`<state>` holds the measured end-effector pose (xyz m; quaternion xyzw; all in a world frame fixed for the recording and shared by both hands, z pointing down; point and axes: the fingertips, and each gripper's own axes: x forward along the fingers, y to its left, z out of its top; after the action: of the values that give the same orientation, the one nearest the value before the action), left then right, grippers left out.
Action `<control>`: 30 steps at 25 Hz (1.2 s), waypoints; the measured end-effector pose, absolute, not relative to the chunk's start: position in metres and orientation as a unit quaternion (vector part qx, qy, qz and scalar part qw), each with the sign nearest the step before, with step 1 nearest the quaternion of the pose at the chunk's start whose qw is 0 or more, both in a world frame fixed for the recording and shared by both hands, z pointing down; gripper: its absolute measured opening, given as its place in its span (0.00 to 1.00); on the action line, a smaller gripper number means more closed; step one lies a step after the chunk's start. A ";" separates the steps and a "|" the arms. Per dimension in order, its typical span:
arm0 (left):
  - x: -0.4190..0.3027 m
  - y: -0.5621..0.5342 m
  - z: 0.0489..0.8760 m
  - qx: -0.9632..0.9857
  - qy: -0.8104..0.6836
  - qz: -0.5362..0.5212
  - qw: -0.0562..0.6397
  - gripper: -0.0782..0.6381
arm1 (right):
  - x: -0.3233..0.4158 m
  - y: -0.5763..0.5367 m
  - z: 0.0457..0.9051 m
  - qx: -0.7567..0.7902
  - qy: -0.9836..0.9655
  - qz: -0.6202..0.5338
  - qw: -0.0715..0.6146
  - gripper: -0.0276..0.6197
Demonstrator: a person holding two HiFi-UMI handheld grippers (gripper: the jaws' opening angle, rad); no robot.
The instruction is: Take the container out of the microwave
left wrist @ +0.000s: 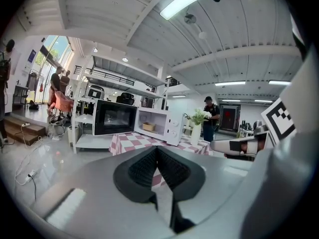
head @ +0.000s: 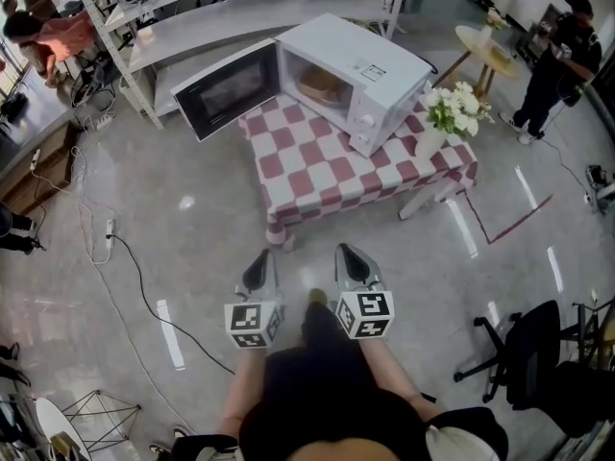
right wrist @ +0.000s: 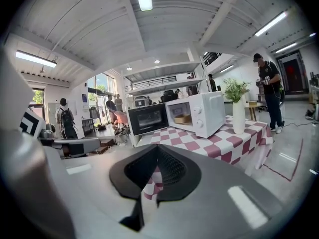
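Note:
A white microwave (head: 357, 77) stands on a low table with a red-and-white checked cloth (head: 322, 166), its dark door (head: 226, 89) swung open to the left. Inside sits a tan container (head: 322, 84), also visible in the left gripper view (left wrist: 148, 127) and the right gripper view (right wrist: 182, 118). My left gripper (head: 259, 269) and right gripper (head: 354, 262) hover side by side over the floor, well short of the table. Both point toward the microwave. Each is shut with nothing between its fingers, the tips meeting in the left gripper view (left wrist: 157, 148) and the right gripper view (right wrist: 157, 147).
A white vase of flowers (head: 450, 113) stands on the table right of the microwave. Metal shelving (head: 192, 17) runs behind. Cables (head: 108, 230) trail on the floor at left, an office chair (head: 538, 358) stands at right. One person (head: 562, 60) stands at far right, another (head: 53, 36) at far left.

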<state>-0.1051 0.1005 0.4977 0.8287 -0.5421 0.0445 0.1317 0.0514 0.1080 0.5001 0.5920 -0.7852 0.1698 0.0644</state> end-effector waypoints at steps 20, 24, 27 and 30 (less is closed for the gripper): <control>-0.101 0.012 0.505 0.813 -0.562 0.048 0.143 0.12 | 0.056 0.011 0.507 0.571 -0.797 0.181 0.077 0.05; -0.096 -0.004 0.506 0.810 -0.567 0.048 0.142 0.12 | 0.059 -0.005 0.510 0.564 -0.801 0.183 0.079 0.05; -0.092 -0.018 0.505 0.808 -0.571 0.047 0.140 0.12 | 0.063 -0.018 0.511 0.561 -0.803 0.184 0.079 0.05; -0.088 -0.030 0.507 0.805 -0.575 0.048 0.138 0.12 | 0.067 -0.031 0.512 0.556 -0.807 0.183 0.080 0.05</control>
<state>-0.0877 -0.0301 0.5072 0.8052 -0.5747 0.0475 0.1383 0.0669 -0.0311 0.5122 0.5556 -0.8072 0.1827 0.0801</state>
